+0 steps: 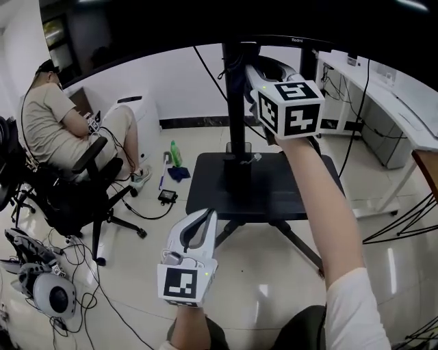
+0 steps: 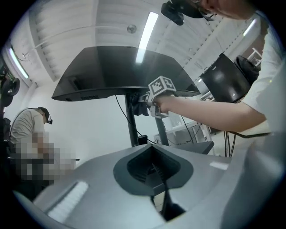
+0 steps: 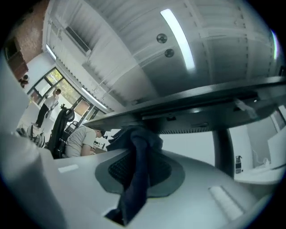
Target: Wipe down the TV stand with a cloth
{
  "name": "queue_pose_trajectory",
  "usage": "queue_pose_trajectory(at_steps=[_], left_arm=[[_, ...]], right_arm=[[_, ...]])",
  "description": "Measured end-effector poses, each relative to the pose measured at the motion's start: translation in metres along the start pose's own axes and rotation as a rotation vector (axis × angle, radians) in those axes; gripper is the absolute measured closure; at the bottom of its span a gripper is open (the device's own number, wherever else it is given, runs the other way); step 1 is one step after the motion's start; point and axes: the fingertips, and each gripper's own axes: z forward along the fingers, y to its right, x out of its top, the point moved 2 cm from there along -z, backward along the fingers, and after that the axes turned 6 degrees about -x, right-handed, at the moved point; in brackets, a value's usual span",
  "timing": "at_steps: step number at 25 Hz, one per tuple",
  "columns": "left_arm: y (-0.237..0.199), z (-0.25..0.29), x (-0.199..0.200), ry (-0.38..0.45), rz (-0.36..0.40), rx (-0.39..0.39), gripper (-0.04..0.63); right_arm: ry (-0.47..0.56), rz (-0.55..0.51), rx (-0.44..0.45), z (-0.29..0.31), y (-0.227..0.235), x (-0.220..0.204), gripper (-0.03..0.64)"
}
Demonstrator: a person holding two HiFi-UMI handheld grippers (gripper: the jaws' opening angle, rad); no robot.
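The TV stand has a black base plate (image 1: 274,188) and a black pole (image 1: 236,116) that carries a large dark screen (image 1: 205,20). My right gripper (image 1: 250,68) is raised beside the pole, just under the screen. It is shut on a dark blue cloth (image 3: 136,174) that hangs down between its jaws. From the left gripper view the cloth (image 2: 136,107) lies against the pole (image 2: 131,120). My left gripper (image 1: 205,217) hangs low in front of the base plate, jaws together and holding nothing.
A person (image 1: 55,123) sits in an office chair (image 1: 75,195) at the left. A green bottle (image 1: 174,152), a blue rag (image 1: 179,173) and a small black device (image 1: 167,197) lie on the floor. White desks (image 1: 390,102) stand at the right. Cables and gear (image 1: 48,294) lie at bottom left.
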Motion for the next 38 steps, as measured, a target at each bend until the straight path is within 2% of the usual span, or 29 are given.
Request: queue_pose_trajectory(at_steps=[3, 5, 10, 12, 14, 17, 20, 22, 25, 27, 29, 31, 34, 38], left_arm=[[-0.009, -0.010, 0.007, 0.002, -0.002, 0.023, 0.497], [-0.013, -0.011, 0.012, 0.000, -0.002, 0.024, 0.497], [-0.007, -0.018, 0.016, -0.001, 0.014, 0.014, 0.497], [-0.004, -0.019, 0.017, -0.003, 0.014, 0.003, 0.497], [-0.003, -0.018, 0.018, -0.005, 0.010, -0.004, 0.497], [0.001, -0.016, 0.019, -0.001, 0.008, -0.008, 0.497], [0.007, -0.015, 0.020, 0.006, 0.015, -0.013, 0.497], [0.010, -0.012, 0.022, 0.012, 0.019, -0.018, 0.496], [0.014, -0.005, 0.024, 0.021, 0.020, -0.032, 0.497], [0.020, 0.002, 0.023, 0.025, 0.026, -0.043, 0.497], [0.027, 0.011, 0.018, 0.029, 0.023, -0.056, 0.497], [0.034, 0.023, 0.011, 0.027, 0.013, -0.070, 0.497], [0.037, 0.029, 0.009, 0.024, 0.014, -0.079, 0.497], [0.042, 0.023, 0.016, 0.023, 0.036, -0.066, 0.496]], right_arm=[[0.007, -0.020, 0.026, 0.022, 0.007, -0.004, 0.558], [-0.063, -0.033, 0.053, 0.031, 0.011, -0.029, 0.558], [-0.252, -0.061, 0.058, 0.016, 0.016, -0.156, 0.558], [-0.302, -0.017, 0.063, 0.007, 0.018, -0.200, 0.558], [-0.314, 0.038, 0.068, 0.004, 0.021, -0.219, 0.558], [-0.265, 0.052, 0.048, 0.000, 0.032, -0.198, 0.557], [-0.169, 0.070, 0.012, -0.022, 0.043, -0.143, 0.557], [-0.076, 0.043, -0.041, -0.063, 0.043, -0.093, 0.557], [0.105, 0.005, -0.128, -0.163, 0.018, -0.040, 0.558], [0.175, -0.026, -0.172, -0.223, -0.007, -0.039, 0.558], [0.135, -0.054, -0.202, -0.253, -0.018, -0.059, 0.558], [0.124, -0.045, -0.218, -0.248, -0.002, -0.069, 0.558], [0.086, -0.025, -0.238, -0.200, 0.047, -0.063, 0.558], [0.060, -0.078, -0.261, -0.112, 0.105, -0.013, 0.557]])
